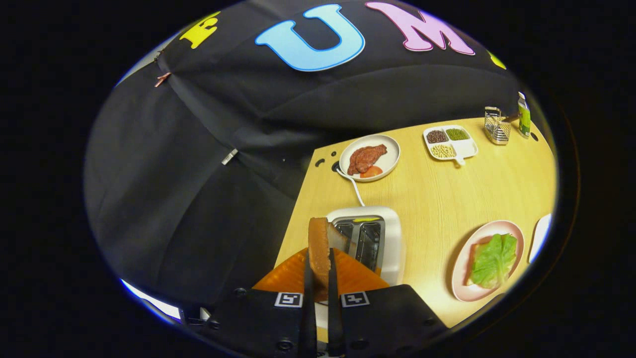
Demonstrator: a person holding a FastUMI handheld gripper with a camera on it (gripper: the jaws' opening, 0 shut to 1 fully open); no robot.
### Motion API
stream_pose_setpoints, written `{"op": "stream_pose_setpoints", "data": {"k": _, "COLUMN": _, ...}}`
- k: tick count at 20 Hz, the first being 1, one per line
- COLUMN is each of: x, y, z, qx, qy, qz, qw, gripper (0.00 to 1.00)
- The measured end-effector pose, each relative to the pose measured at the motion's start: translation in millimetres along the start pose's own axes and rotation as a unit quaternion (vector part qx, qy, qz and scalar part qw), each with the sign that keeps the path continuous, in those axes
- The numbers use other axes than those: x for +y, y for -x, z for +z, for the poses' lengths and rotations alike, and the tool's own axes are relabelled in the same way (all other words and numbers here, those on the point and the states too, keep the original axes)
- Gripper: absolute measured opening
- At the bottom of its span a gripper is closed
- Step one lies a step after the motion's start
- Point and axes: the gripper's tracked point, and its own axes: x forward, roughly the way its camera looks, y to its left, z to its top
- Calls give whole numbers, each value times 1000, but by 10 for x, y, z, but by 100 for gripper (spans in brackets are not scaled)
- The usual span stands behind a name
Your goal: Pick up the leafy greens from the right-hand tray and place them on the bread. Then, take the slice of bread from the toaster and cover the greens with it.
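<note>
Black cloth walls close off the upper and left parts of the frame, and the pale wooden table (447, 194) runs across the right half. My gripper (320, 278) sits at the bottom centre, its two fingers pressed on either face of the slice of bread (319, 246), which stands on edge between them. That slice is raised just beside the white toaster (382, 238), whose slots lie just right of it at centre frame; a white cord runs from the toaster up toward the table's far edge. At lower right, the leafy greens (494, 259) lie on the other bread (471, 266), of which only the edge shows, on a pink plate (459, 278). Further up, a white plate (390, 159) holds a piece of meat (366, 157) and what looks like a tomato slice. To its right is a divided tray (467, 148) of beans, then a small wire rack (497, 127) near the upper right.
</note>
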Motion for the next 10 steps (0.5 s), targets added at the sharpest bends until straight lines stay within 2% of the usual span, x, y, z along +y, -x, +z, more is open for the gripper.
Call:
{"op": "stream_pose_setpoints", "data": {"k": 6, "x": 92, "y": 521, "z": 325, "qx": -34, "qy": 3, "qz": 39, "qw": 999, "gripper": 13}}
{"op": "stream_pose_setpoints", "data": {"k": 10, "x": -111, "y": 975, "z": 542, "qx": -62, "qy": 5, "qz": 45, "qw": 997, "gripper": 13}}
